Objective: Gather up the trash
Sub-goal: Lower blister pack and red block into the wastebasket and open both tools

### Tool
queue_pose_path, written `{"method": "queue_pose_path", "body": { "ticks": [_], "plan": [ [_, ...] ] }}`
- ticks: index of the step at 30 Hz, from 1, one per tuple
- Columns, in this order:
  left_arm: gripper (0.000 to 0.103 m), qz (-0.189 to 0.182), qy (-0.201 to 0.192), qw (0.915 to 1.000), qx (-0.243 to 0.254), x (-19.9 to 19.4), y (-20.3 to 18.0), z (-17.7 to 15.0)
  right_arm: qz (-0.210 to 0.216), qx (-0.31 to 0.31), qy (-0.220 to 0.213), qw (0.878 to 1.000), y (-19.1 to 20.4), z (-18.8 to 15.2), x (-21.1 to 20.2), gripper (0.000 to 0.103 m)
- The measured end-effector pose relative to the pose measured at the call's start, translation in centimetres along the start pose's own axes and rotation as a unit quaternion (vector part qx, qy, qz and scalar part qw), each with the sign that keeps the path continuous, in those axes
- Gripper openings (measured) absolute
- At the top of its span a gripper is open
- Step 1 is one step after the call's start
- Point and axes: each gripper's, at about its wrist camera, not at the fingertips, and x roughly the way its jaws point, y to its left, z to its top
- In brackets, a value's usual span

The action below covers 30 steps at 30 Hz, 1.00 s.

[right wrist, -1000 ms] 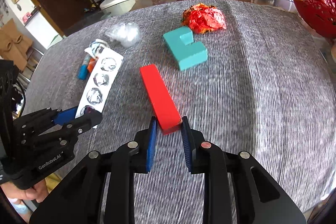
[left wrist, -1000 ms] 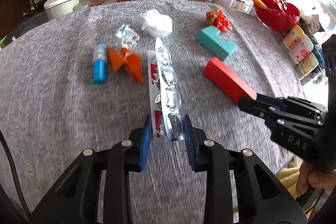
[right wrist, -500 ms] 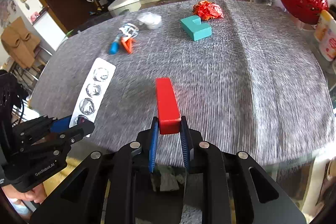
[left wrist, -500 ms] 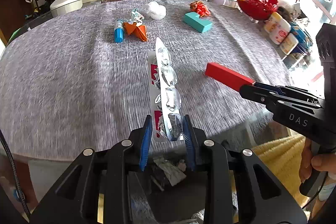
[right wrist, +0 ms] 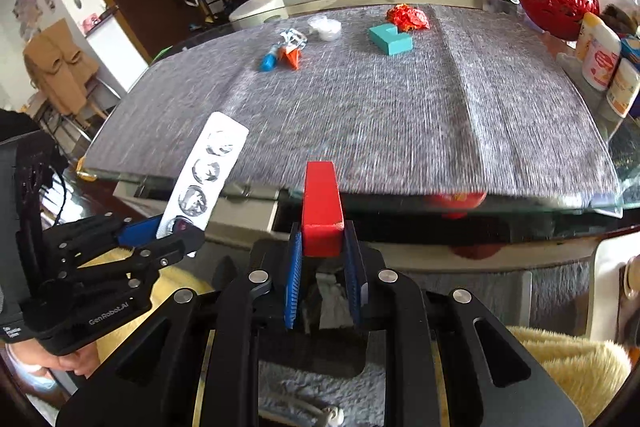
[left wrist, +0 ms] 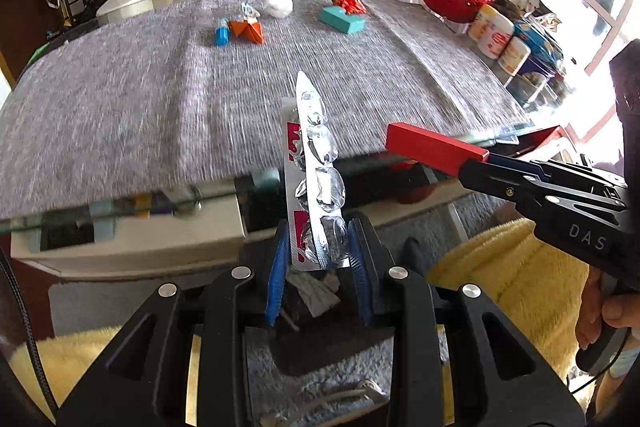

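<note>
My left gripper (left wrist: 318,251) is shut on the lower end of a silver blister pack (left wrist: 316,163), which stands up on edge past the table's near edge. My right gripper (right wrist: 322,259) is shut on the near end of a red block (right wrist: 320,199), seen from the side as the red block (left wrist: 432,147) in the left wrist view. Both are held off the table, over a dark bin (left wrist: 304,311) with crumpled scraps inside. The left gripper (right wrist: 168,231) with the blister pack (right wrist: 204,171) shows at the left of the right wrist view.
On the grey table cover (right wrist: 400,115) far back lie a teal block (right wrist: 390,39), red crumpled foil (right wrist: 406,17), a white wad (right wrist: 325,27), an orange piece (right wrist: 292,57) and a blue tube (right wrist: 267,62). A red basket (right wrist: 560,3) and bottles (right wrist: 600,55) stand at the right. Yellow fluffy fabric (left wrist: 512,279) lies below.
Both grippers have drawn back from the table with the blister pack and red block, past its near edge and over the bin. The table items look farther away.
</note>
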Motion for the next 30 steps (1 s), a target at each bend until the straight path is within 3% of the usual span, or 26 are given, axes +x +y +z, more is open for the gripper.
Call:
{"method": "queue_pose_path", "body": {
  "ticks": [14, 30],
  "plan": [
    [0.028, -0.021, 0.076, 0.9966, -0.024, 4.4, 0.9, -6.4, -0.009, 0.015, 0.077, 0.997, 0.0, -6.0, 5.6, 0.021],
    [0.029, -0.034, 0.160, 0.9850, -0.056, 11.4, 2.8, -8.2, -0.009, 0.032, 0.145, 0.989, -0.8, -6.9, 12.1, 0.022]
  ]
}}
